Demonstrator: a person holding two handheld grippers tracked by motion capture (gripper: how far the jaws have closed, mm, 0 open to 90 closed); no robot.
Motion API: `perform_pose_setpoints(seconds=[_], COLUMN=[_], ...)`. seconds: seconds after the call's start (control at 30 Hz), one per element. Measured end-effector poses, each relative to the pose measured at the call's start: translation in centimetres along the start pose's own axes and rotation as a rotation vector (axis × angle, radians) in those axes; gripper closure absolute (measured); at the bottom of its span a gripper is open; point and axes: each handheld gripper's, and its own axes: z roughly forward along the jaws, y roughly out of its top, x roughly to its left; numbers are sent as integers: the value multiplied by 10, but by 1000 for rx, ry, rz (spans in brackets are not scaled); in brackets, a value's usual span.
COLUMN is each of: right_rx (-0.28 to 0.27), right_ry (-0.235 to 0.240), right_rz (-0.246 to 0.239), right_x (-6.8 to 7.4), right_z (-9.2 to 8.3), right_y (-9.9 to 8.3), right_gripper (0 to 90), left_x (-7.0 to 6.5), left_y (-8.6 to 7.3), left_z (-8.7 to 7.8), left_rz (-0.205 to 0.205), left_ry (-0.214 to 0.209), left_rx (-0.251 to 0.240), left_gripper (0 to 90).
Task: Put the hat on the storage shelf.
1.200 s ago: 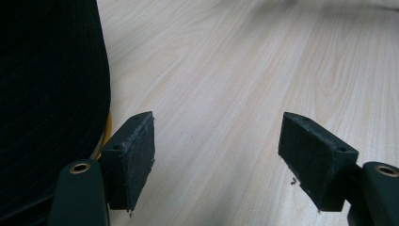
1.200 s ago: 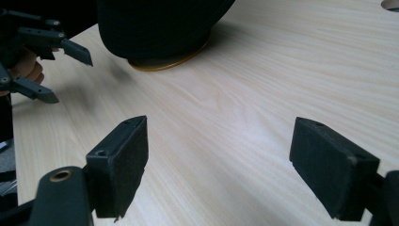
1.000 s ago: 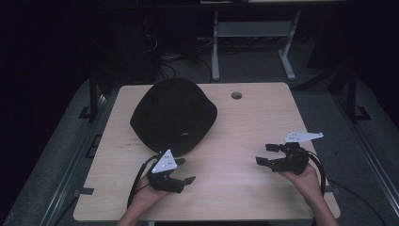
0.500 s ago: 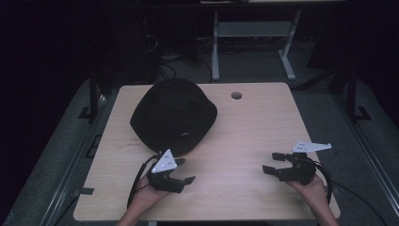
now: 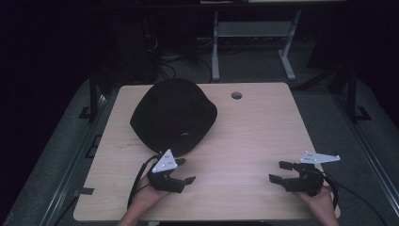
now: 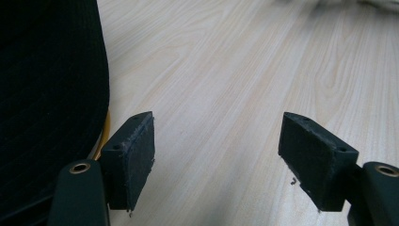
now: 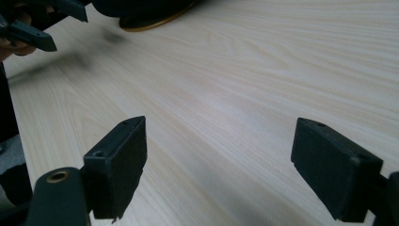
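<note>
A black cap (image 5: 173, 115) lies on the left half of the wooden table (image 5: 254, 136), its brim toward the near edge. My left gripper (image 5: 186, 170) rests just in front of the brim, open and holding nothing. In the left gripper view the cap (image 6: 47, 94) lies beside the left jaw, with a thin yellow edge (image 6: 106, 132) under it, and bare wood shows between the jaws of the left gripper (image 6: 219, 155). My right gripper (image 5: 276, 172) sits open near the front right corner, pointing left. The right gripper (image 7: 221, 160) has only tabletop between its jaws.
A round cable hole (image 5: 236, 95) is in the table near the far edge. The right gripper view shows the cap's gold-rimmed edge (image 7: 155, 19) far off, and the other gripper (image 7: 42, 23) with a hand. Dark floor, cables and a white stand leg (image 5: 215, 52) lie beyond the table.
My right gripper has drawn back toward the near edge and slightly right, still open. The left gripper and the cap have not moved.
</note>
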Motion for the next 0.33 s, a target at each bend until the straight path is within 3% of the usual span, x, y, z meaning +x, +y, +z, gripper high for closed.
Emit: perform_pose_setpoints(seconds=[0.33], right_rx=[-42], right_ry=[-30], right_rz=[16], right_x=[10], right_z=[-13], right_y=[-21], right_gripper=[181], left_x=[-1], left_y=[1], left_z=[0], left_rz=[-8], left_ry=[0], left_rx=[-11], left_gripper=[271])
